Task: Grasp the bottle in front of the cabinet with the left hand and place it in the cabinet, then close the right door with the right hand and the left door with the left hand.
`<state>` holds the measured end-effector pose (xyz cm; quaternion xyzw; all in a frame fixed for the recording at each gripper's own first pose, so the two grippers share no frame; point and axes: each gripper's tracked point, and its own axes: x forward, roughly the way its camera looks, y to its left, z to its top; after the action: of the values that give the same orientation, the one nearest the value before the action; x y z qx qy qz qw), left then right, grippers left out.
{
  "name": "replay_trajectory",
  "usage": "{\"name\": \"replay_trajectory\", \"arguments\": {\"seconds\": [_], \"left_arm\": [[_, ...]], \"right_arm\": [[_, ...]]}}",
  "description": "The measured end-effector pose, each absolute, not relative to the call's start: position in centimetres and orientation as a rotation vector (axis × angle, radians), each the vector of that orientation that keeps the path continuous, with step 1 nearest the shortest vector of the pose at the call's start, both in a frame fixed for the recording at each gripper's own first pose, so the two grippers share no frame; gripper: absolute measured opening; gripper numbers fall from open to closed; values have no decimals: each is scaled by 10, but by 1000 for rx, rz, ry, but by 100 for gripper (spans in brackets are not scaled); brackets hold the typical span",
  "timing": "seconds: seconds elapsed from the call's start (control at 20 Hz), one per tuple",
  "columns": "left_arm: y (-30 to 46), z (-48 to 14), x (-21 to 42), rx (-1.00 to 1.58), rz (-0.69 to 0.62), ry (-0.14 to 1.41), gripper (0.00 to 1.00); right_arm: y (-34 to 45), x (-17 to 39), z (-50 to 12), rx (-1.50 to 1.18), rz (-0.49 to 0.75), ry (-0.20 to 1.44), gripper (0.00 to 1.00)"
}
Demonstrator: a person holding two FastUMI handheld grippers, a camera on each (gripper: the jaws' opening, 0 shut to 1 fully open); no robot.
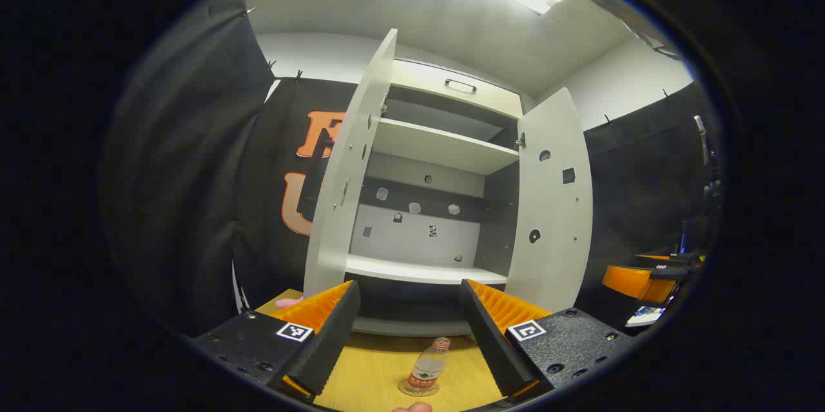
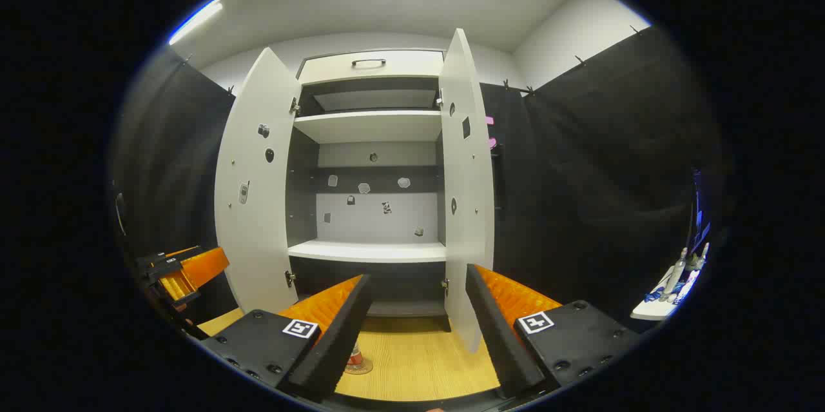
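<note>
From my station I log the left gripper [image 1: 407,334] first: its two fingers stand spread wide apart with nothing between them, held above the wooden table [image 1: 374,373]. In the left gripper view the bottle [image 1: 428,363] stands upright on a round coaster [image 1: 417,389] on that table, in front of the cabinet [image 1: 425,206] and just inside the gap between the fingers, nearer the right-hand one — not touched by either. The cabinet is open: the left door [image 1: 351,173] is swung out toward me, nearly edge-on, and the right door [image 1: 554,206] is swung out with its inner face showing. I see an upper shelf and a lower shelf [image 1: 419,270], both bare, with small marks on the back panel. At the far right of this view the other gripper sits low, well apart from the cabinet. In the right gripper view the right gripper [image 2: 417,322] likewise has its fingers spread wide and holds nothing. Here the bottle [image 2: 355,358] is mostly hidden behind the left-hand finger; I see only its lower part on the coaster. This view faces the cabinet more squarely, with the right door [image 2: 467,186] nearly edge-on just beyond the fingers.
</note>
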<state>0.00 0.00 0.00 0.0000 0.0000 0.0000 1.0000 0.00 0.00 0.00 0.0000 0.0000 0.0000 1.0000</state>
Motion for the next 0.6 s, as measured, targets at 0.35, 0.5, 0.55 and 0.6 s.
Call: {"name": "replay_trajectory", "arguments": {"seconds": [0.35, 0.5, 0.55, 0.6], "left_arm": [[-1, -3, -2, 2, -4, 15, 95], [-1, -1, -1, 7, -4, 10, 95], [-1, 1, -1, 7, -5, 7, 95], [-1, 0, -1, 7, -5, 5, 95]], "right_arm": [[-3, -2, -2, 8, -14, 3, 97], [-2, -1, -2, 8, -15, 2, 97], [-1, -1, -2, 9, -14, 2, 97], [-2, -2, -2, 10, -15, 2, 97]]}}
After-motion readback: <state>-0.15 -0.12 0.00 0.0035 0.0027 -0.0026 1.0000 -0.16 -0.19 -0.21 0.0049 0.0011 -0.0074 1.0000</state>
